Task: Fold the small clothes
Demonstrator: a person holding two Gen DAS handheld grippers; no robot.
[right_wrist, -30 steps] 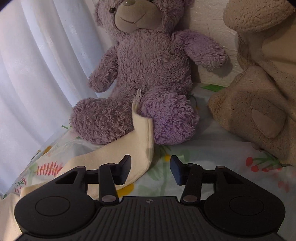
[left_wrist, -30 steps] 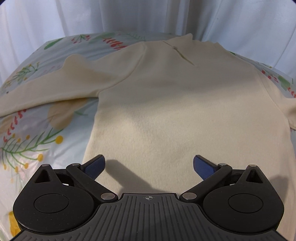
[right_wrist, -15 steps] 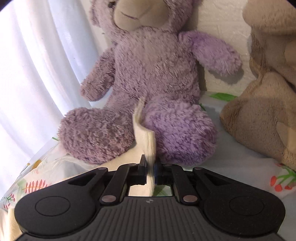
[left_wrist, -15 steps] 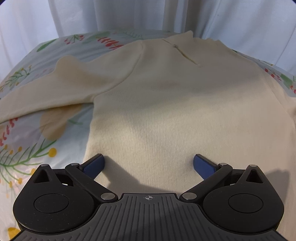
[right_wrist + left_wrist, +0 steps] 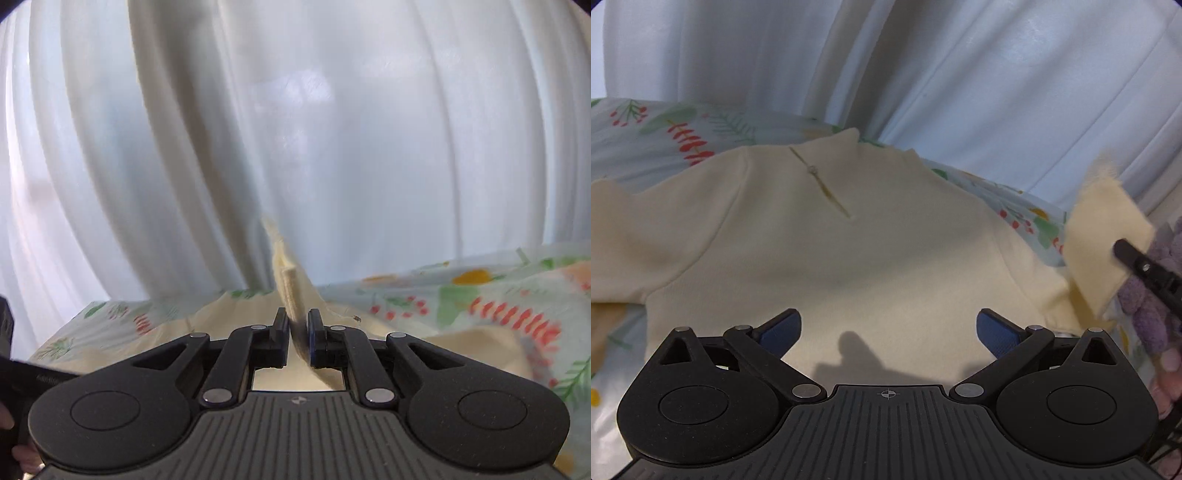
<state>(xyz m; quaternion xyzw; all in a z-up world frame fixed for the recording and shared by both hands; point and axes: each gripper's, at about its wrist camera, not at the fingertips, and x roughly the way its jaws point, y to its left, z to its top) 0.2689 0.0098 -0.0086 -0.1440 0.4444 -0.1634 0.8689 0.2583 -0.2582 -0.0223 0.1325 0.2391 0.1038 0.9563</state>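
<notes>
We see a cream top (image 5: 820, 266) lying flat on the bed (image 5: 650, 133), which is covered by a floral sheet, collar towards the white curtain (image 5: 923, 74). It is spread out this way so that each sleeve can be turned in over the body.

Right hand-held gripper (image 5: 298, 332): clenched on the cuff of the right sleeve (image 5: 291, 291). Its jaws have just eased apart a little, yet the cloth stands pinched between the pads. In the left wrist view the sleeve (image 5: 1104, 251) rises clear of the bed, to the right of the top's shoulder; we judge it lifted so that it can be carried across the body without dragging.

Left hand-held gripper (image 5: 888, 328): released, jaws wide, nothing between them. It hovers over the lower body of the top, likely placed there to pin the cloth while the sleeve folds.

The left sleeve (image 5: 624, 218) lies spread to the left of the collar, not yet folded. A purple plush toy (image 5: 1152, 306) sits just right of the raised sleeve.
</notes>
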